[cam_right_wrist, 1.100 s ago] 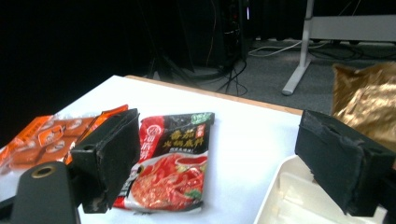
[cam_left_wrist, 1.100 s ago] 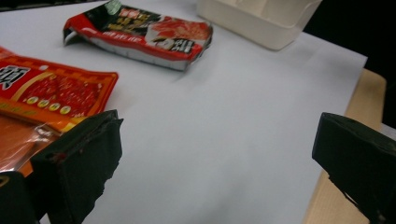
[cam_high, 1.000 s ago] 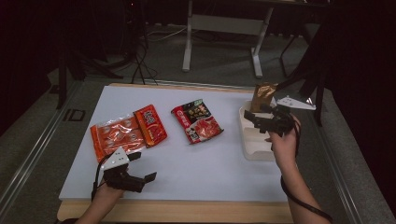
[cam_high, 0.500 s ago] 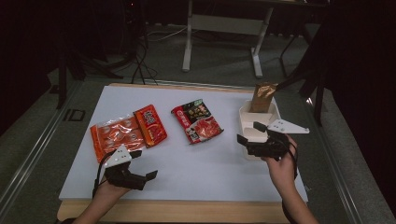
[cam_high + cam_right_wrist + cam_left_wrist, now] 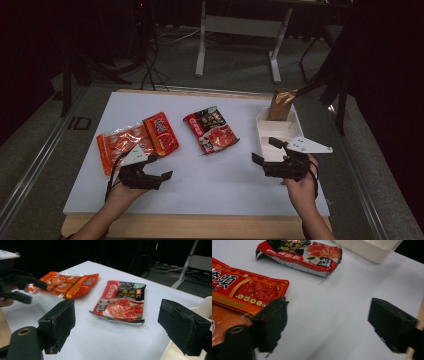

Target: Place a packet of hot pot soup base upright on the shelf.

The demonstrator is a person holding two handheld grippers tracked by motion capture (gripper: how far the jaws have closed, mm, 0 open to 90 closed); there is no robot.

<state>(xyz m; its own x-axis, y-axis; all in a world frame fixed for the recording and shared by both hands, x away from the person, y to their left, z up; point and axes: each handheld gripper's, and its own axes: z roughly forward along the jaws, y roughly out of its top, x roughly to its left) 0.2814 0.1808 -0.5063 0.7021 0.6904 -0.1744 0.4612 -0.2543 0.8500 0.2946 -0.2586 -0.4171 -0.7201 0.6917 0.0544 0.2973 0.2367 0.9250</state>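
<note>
On the white table lie an orange packet (image 5: 120, 149), a red-orange packet (image 5: 161, 132) partly over it, and a red and black packet (image 5: 211, 130). A brown pouch (image 5: 281, 104) stands in the far end of a white tray (image 5: 262, 122). My left gripper (image 5: 162, 166) hovers just right of the orange packets, open. Its jaws have just been closing, with only bare table between them (image 5: 329, 325). My right gripper (image 5: 263, 150) is open and empty at the tray's near left corner. It faces the red and black packet (image 5: 121, 302).
The table's wooden front edge (image 5: 200, 225) runs below both hands. Bare white surface lies between the grippers. A metal stand (image 5: 240, 25) and cables sit on the dark floor beyond the table. The left gripper (image 5: 22, 290) appears at the left of the right gripper view.
The right gripper has drawn back from over the tray toward the near edge and now sits beside the tray's front corner. The left hand has edged slightly forward and right.
</note>
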